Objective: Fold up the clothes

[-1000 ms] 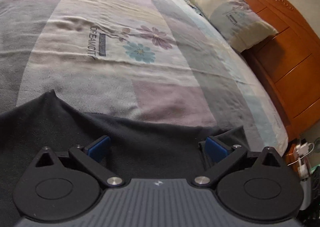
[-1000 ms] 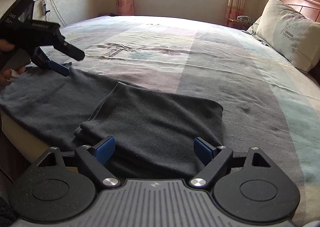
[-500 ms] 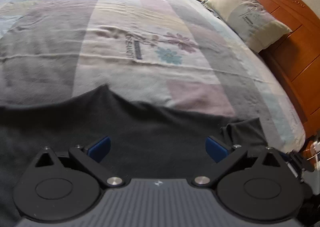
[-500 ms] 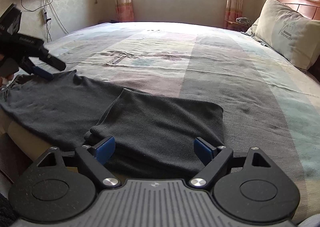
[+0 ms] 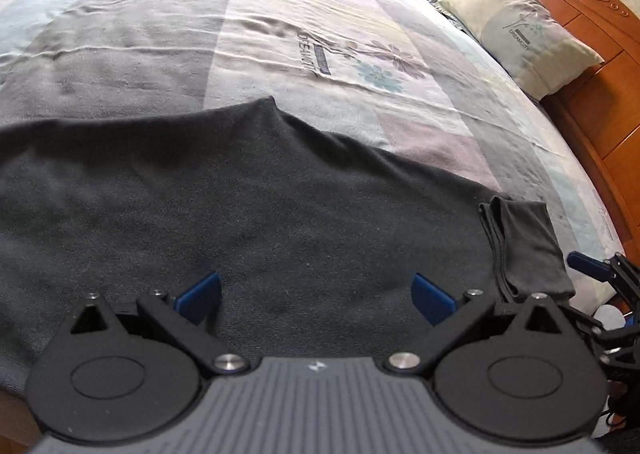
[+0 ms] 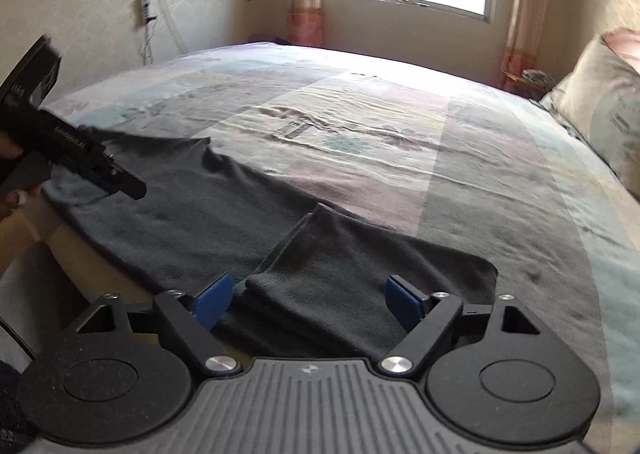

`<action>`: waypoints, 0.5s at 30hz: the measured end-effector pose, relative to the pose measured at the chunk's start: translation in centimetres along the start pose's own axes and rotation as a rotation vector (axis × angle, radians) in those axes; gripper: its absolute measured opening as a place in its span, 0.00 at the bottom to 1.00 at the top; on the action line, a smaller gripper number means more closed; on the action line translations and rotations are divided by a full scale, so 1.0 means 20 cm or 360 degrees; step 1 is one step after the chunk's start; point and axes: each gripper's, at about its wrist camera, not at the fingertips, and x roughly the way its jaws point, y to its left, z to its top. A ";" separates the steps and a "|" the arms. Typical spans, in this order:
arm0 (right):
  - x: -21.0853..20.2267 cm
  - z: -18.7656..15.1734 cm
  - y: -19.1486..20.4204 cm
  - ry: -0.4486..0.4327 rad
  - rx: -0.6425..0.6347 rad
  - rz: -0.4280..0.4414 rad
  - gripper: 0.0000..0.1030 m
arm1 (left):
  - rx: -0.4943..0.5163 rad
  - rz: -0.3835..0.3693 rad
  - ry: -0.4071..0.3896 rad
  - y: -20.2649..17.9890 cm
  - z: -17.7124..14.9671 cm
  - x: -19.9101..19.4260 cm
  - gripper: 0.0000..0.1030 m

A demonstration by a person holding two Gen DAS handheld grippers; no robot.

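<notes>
The dark garment (image 6: 248,222) lies along the near edge of the bed (image 6: 400,126), its right end already doubled over into a folded flap (image 6: 360,254). The right gripper (image 6: 308,300) straddles that flap's near edge, jaws closing, pads not yet pressing. The left gripper (image 5: 316,294) hovers wide open above the flat cloth, holding nothing. For a clean fold, each gripper should pinch all layers at the hem before lifting.
</notes>
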 end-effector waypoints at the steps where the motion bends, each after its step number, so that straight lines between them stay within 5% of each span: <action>1: 0.03 0.00 0.04 0.0057 -0.0123 -0.0017 0.48 | 0.0010 0.0002 -0.0005 0.00 0.00 0.00 0.98; 3: 0.07 -0.01 0.10 0.0126 -0.0338 -0.0048 0.38 | 0.0011 -0.0004 -0.0011 0.00 -0.01 -0.01 0.98; 12: 0.18 -0.03 0.30 0.0157 -0.0981 -0.0046 0.35 | -0.0033 -0.0050 -0.0039 0.03 -0.02 -0.02 0.98; 13: 0.18 -0.02 0.31 0.0157 -0.1010 -0.0042 0.17 | -0.0034 -0.0051 -0.0036 0.03 -0.02 -0.03 0.98; 15: 0.16 0.00 0.32 0.0160 -0.1027 -0.0022 0.09 | -0.0029 -0.0051 -0.0027 0.03 -0.02 -0.02 0.98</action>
